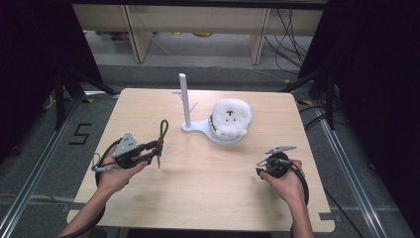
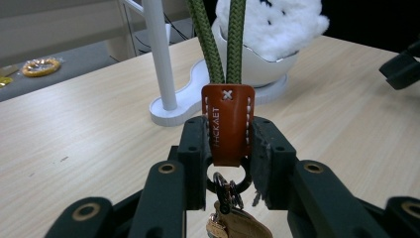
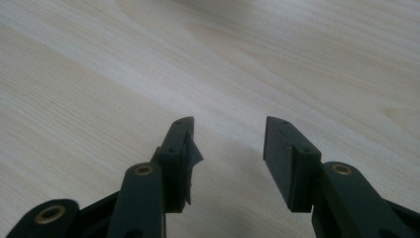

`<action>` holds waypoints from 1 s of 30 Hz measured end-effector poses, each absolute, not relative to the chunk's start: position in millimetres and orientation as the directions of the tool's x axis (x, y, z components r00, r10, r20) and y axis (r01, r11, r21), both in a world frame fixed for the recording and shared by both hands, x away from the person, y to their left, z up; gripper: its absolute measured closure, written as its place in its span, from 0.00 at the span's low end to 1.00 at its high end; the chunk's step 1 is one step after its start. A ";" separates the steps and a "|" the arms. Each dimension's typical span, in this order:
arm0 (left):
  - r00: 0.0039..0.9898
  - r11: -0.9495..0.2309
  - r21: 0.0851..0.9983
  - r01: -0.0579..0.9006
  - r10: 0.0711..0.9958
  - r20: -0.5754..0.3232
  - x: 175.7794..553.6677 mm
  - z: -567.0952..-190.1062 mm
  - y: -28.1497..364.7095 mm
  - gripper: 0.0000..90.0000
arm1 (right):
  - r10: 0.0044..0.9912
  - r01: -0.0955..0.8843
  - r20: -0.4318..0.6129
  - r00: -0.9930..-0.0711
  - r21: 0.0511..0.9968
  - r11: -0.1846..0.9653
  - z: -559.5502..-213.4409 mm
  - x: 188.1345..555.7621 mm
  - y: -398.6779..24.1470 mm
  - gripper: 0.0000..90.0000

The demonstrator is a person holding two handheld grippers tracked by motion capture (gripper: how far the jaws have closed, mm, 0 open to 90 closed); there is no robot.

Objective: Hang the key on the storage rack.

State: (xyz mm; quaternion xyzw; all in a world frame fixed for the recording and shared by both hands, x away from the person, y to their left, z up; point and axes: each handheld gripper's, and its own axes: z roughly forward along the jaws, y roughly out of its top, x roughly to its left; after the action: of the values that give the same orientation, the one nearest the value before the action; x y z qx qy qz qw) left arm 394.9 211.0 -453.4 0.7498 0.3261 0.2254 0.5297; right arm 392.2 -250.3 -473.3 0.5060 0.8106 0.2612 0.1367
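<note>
Pale wood tabletop [image 1: 208, 183] is carrying the whole job, with grey floor and shelving beyond it. Nearest to you, your right gripper [image 3: 228, 144] is hanging over bare wood at the right of the table, its jaws standing apart with nothing between them. Your left gripper [image 2: 229, 144] is clamping the brown leather tab [image 2: 228, 124] of a key strap; the green cord loop [image 1: 163, 129] is rising from the tab towards the stand, and a metal ring with a clasp [image 2: 225, 191] is dangling below the jaws. In the high view the strap is sitting at the left of the table, just off the surface or barely touching it; you cannot tell which.

Farther off, a white stand [image 1: 185, 101] with an upright post and short pegs is standing mid-table, and a fluffy white toy [image 1: 231, 118] is resting in the dish at its base.

Judgement: you are carrying the strap towards the stand. The next move is calling for raising the loop, holding it open, and slipping it over a peg or the post.
</note>
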 end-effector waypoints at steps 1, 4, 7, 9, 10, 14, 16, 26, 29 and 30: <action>0.684 -0.223 0.942 0.249 0.730 -0.007 395.1 -453.1 210.8 0.76 | 0.891 0.746 0.044 -0.452 0.566 0.350 -473.5 392.2 -250.2 0.62; 0.676 -0.212 0.945 0.248 0.737 -0.013 396.5 -452.5 209.5 0.76 | 0.893 0.747 0.045 -0.449 0.567 0.347 -473.1 392.3 -249.8 0.62; 0.667 -0.201 0.947 0.249 0.745 -0.017 398.6 -452.0 208.1 0.76 | 0.894 0.745 0.044 -0.446 0.572 0.343 -472.9 392.3 -249.7 0.62; 0.661 -0.193 0.949 0.249 0.750 -0.021 400.2 -451.9 207.3 0.76 | 0.894 0.745 0.047 -0.446 0.574 0.341 -473.0 392.2 -249.4 0.61; 0.658 -0.187 0.951 0.247 0.753 -0.022 401.1 -451.8 206.9 0.76 | 0.896 0.748 0.051 -0.442 0.573 0.336 -473.1 392.0 -249.1 0.61; 0.651 -0.169 0.957 0.235 0.759 -0.026 404.7 -450.6 205.4 0.76 | 0.897 0.743 0.046 -0.440 0.580 0.335 -473.5 392.4 -249.6 0.61; 0.642 -0.166 0.957 0.238 0.766 -0.026 405.3 -449.5 204.8 0.76 | 0.904 0.755 0.052 -0.424 0.573 0.320 -472.4 391.1 -248.7 0.61; 0.628 -0.152 0.962 0.227 0.778 -0.025 410.3 -445.7 201.2 0.76 | 0.903 0.743 0.049 -0.427 0.588 0.319 -473.6 391.6 -250.0 0.61; 0.624 -0.150 0.964 0.219 0.781 -0.021 412.6 -443.5 200.4 0.76 | 0.901 0.738 0.048 -0.430 0.594 0.320 -474.2 392.2 -250.2 0.60; 0.622 -0.149 0.964 0.219 0.783 -0.021 413.5 -442.7 200.1 0.76 | 0.902 0.738 0.049 -0.429 0.594 0.319 -474.3 392.3 -250.1 0.60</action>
State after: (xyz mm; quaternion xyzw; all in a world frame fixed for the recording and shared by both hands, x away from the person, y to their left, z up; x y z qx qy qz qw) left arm 413.5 200.1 -442.7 0.7133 0.3510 0.2562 0.5499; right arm 392.3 -250.1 -474.3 0.5134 0.7986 0.2773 0.1476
